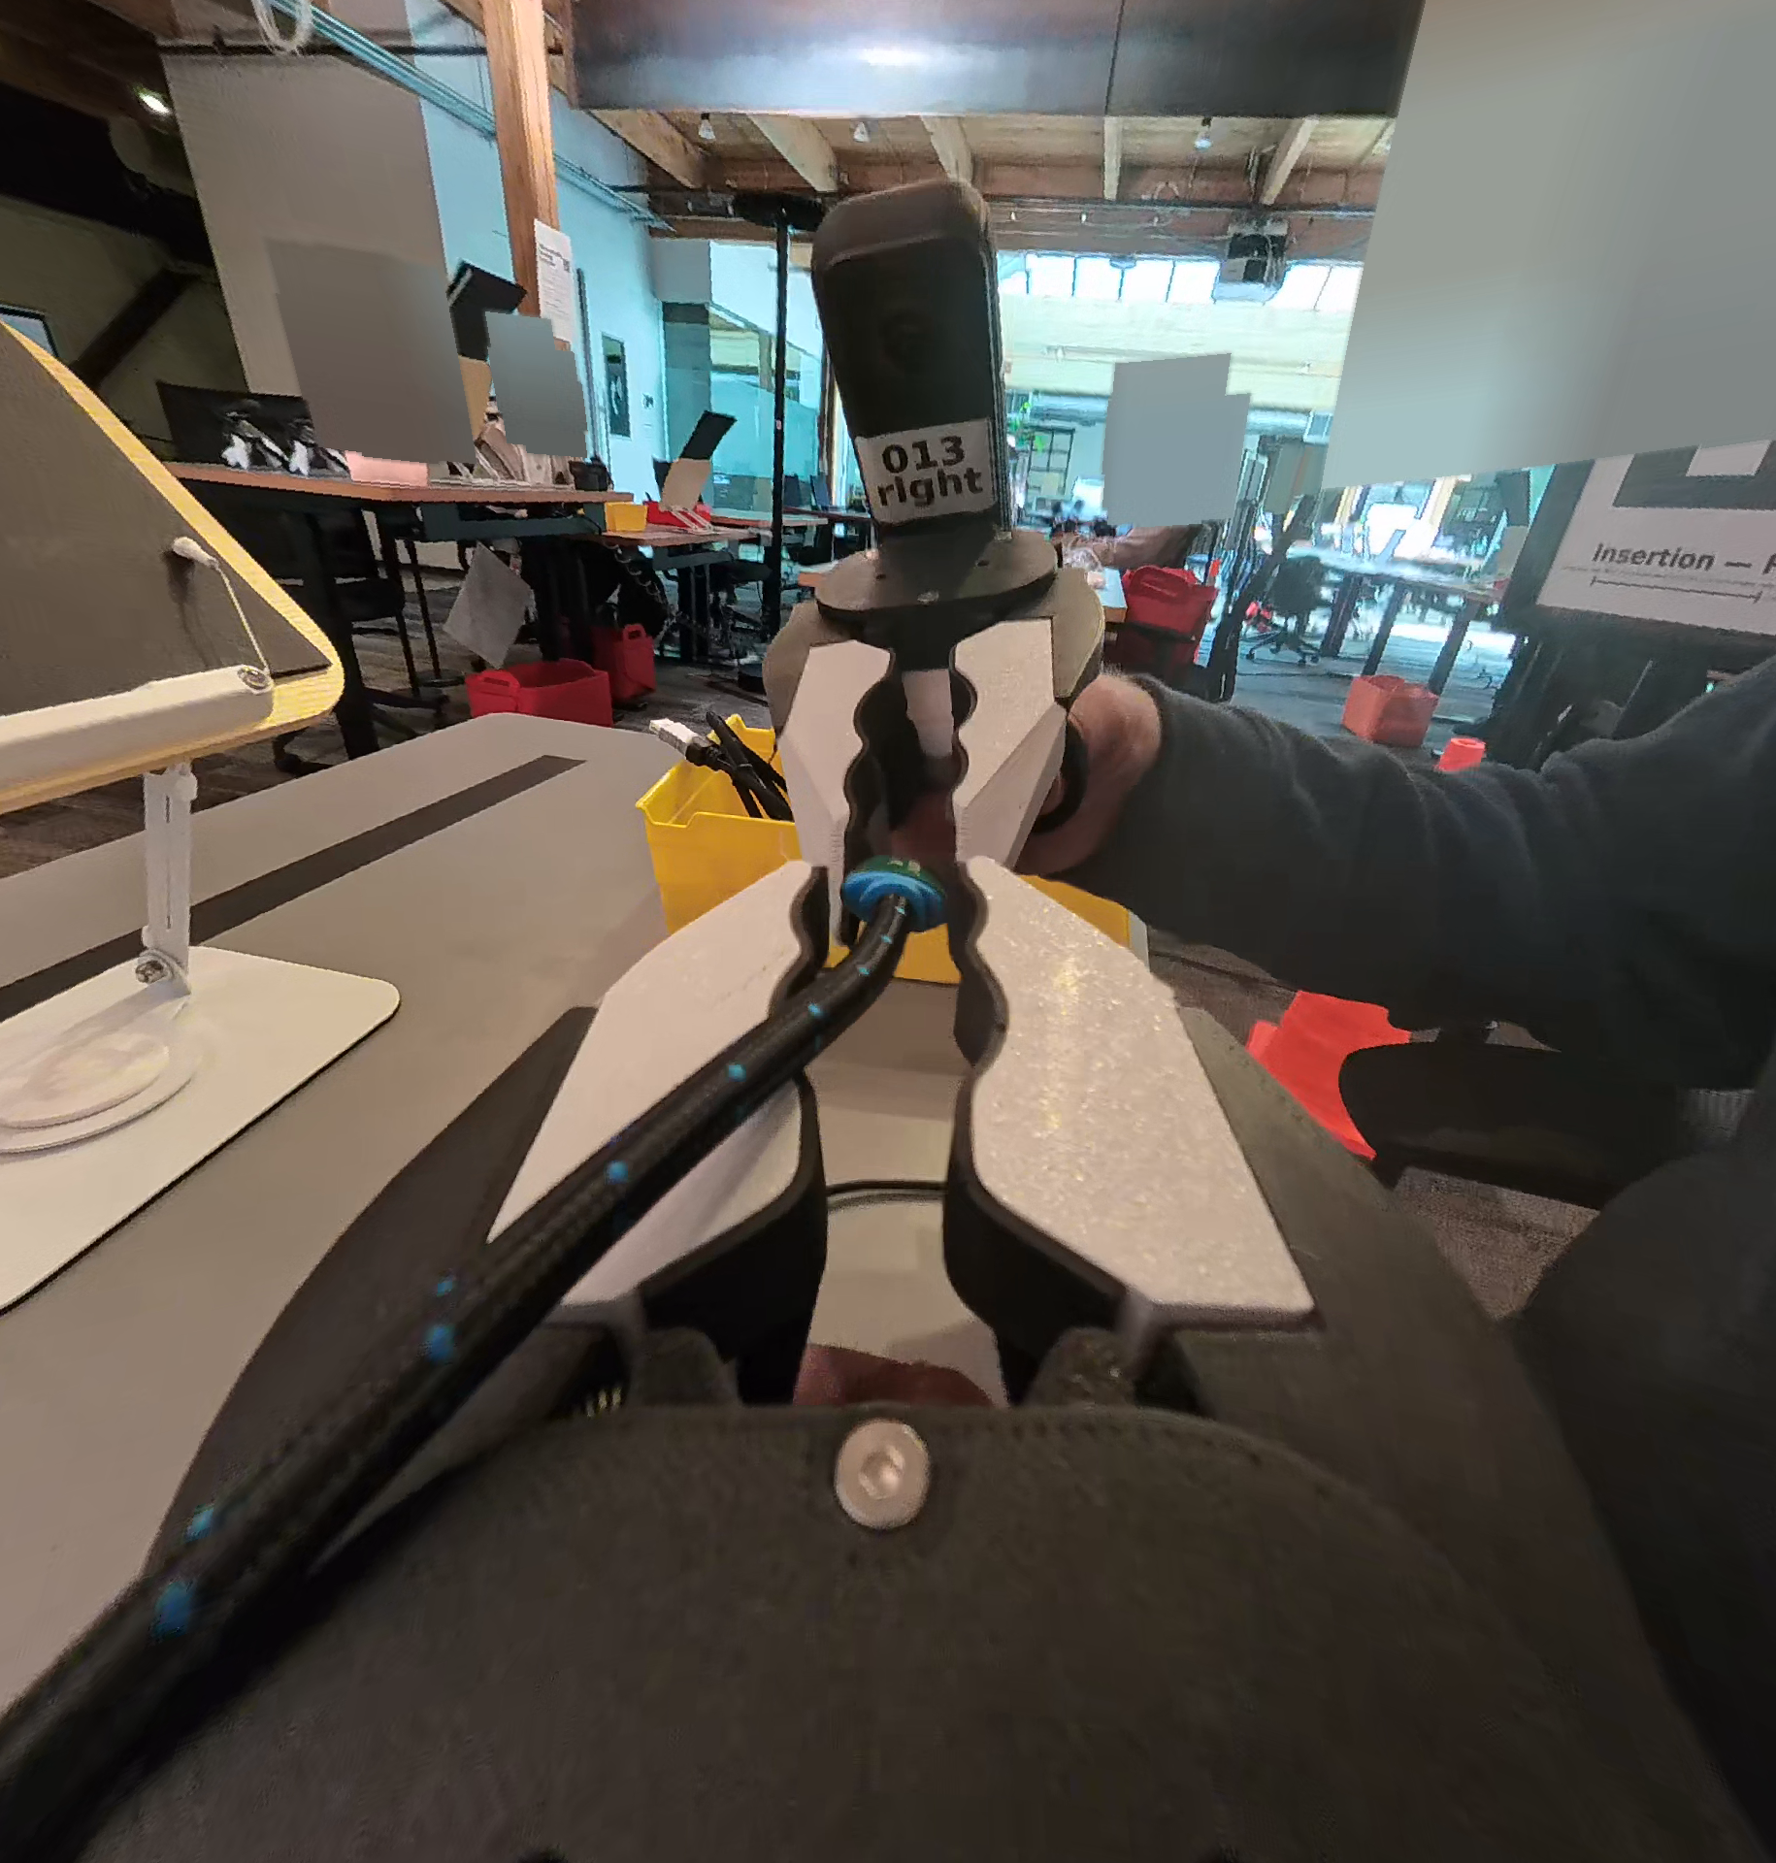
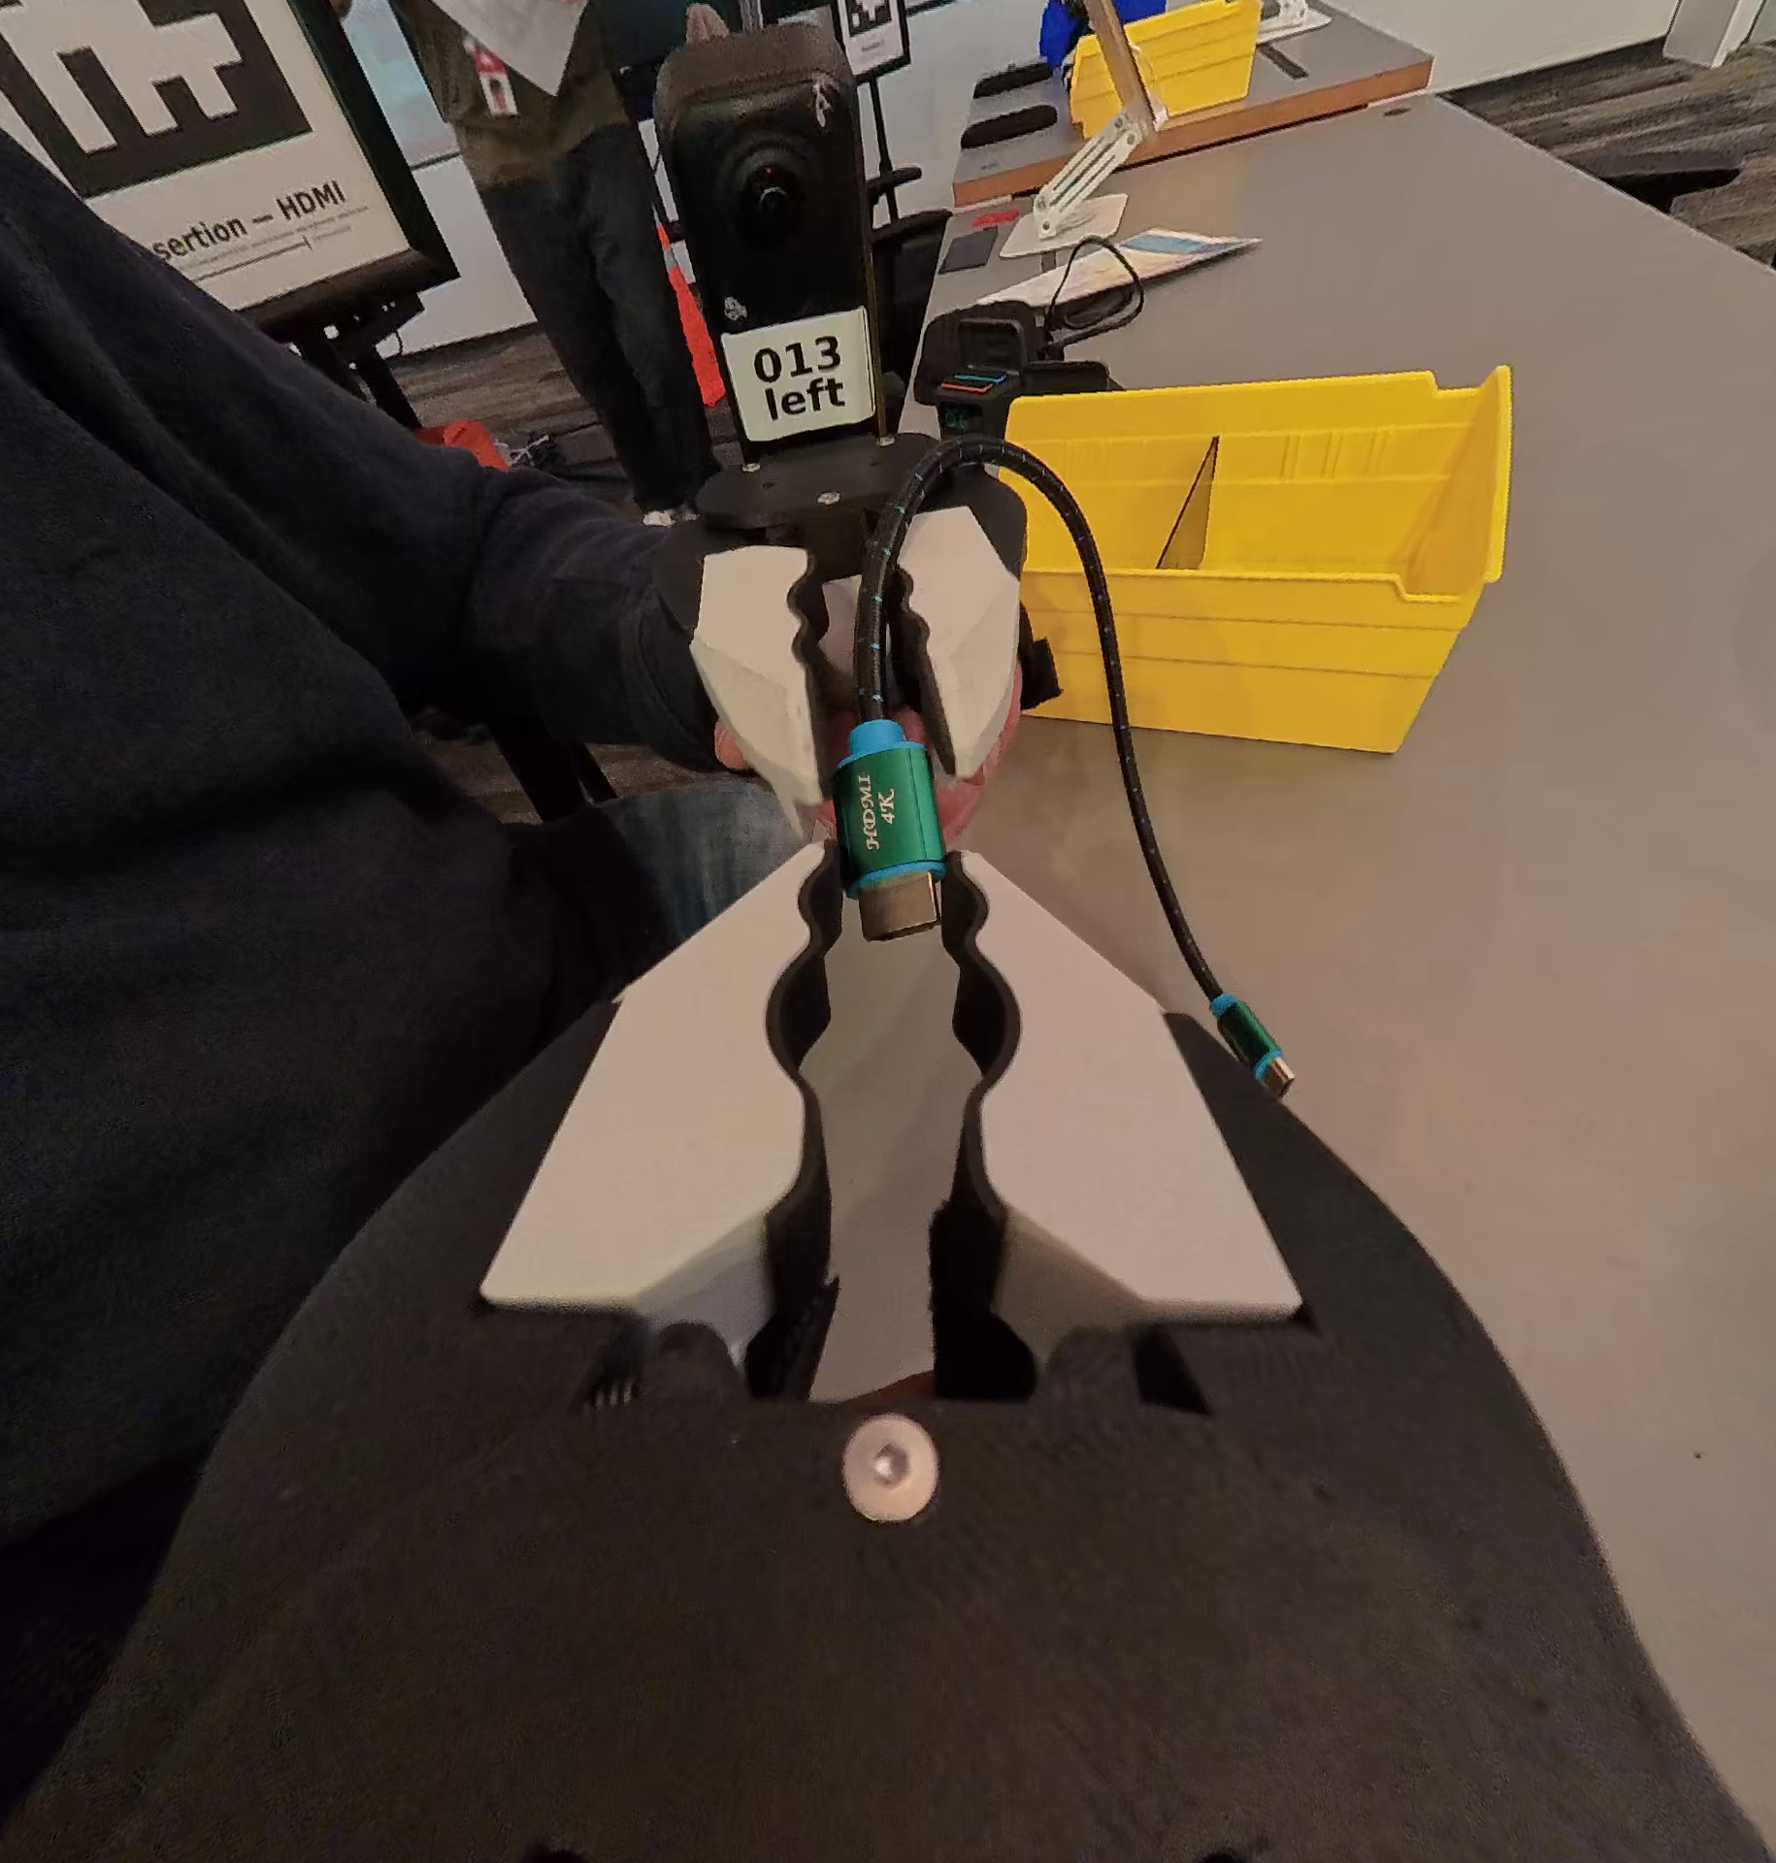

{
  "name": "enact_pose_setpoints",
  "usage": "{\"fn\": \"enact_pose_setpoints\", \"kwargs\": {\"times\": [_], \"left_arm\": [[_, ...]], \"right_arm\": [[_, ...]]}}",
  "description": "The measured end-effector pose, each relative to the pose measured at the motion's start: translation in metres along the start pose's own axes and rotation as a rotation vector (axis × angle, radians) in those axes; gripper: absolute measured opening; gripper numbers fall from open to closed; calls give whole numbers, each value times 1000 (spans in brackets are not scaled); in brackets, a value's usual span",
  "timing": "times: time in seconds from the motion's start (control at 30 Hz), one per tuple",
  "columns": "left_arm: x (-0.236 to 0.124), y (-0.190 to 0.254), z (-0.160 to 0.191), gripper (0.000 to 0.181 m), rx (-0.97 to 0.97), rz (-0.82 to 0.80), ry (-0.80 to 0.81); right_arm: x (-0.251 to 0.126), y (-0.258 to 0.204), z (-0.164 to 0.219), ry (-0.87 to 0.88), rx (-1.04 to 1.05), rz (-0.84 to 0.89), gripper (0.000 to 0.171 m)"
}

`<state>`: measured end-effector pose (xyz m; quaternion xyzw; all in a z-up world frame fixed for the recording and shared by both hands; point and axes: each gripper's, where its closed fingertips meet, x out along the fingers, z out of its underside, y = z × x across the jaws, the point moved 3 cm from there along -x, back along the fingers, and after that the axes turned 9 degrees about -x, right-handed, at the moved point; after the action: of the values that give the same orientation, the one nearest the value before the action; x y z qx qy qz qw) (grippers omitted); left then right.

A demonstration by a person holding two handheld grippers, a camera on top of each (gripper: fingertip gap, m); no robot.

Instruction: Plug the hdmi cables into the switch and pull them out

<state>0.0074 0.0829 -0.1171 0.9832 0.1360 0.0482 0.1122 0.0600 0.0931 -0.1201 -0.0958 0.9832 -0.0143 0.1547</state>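
My left hand-held gripper [image 2: 869, 751] clamps the green metal HDMI plug [image 2: 886, 829] of the braided cable [image 2: 1106, 645]; my right hand-held gripper [image 2: 889, 887] stands open around its tip.

The black braided cable with blue flecks [image 1: 602, 1180] runs off the left wrist view's edge at 7 o'clock. Whether the left gripper's jaws pinch the green metal plug [image 2: 884, 822] cannot be told. The yellow plastic bin [image 1: 708, 842] sits half hidden behind fingers [image 1: 1096, 1059].

Left gripper [image 1: 889, 897] and right gripper [image 2: 889, 887] tip-to-tip, jaws parted.
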Motion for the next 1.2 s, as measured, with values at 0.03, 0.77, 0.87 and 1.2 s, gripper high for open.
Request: {"fn": "enact_pose_setpoints", "kwargs": {"times": [0.03,0.77,0.87,1.2], "left_arm": [[2,1,3,22,10,3,-22],[-2,-7,0,19,-129,14,82],[-7,-12,-4,19,-151,13,113],[-29,-22,-14,19,-105,-37,134]], "right_arm": [[0,-1,0,1,1,-3,18],[-1,7,3,105,48,57,39],[-5,10,16,93,60,103,44],[-3,19,109,-332,-34,230,62]]}}
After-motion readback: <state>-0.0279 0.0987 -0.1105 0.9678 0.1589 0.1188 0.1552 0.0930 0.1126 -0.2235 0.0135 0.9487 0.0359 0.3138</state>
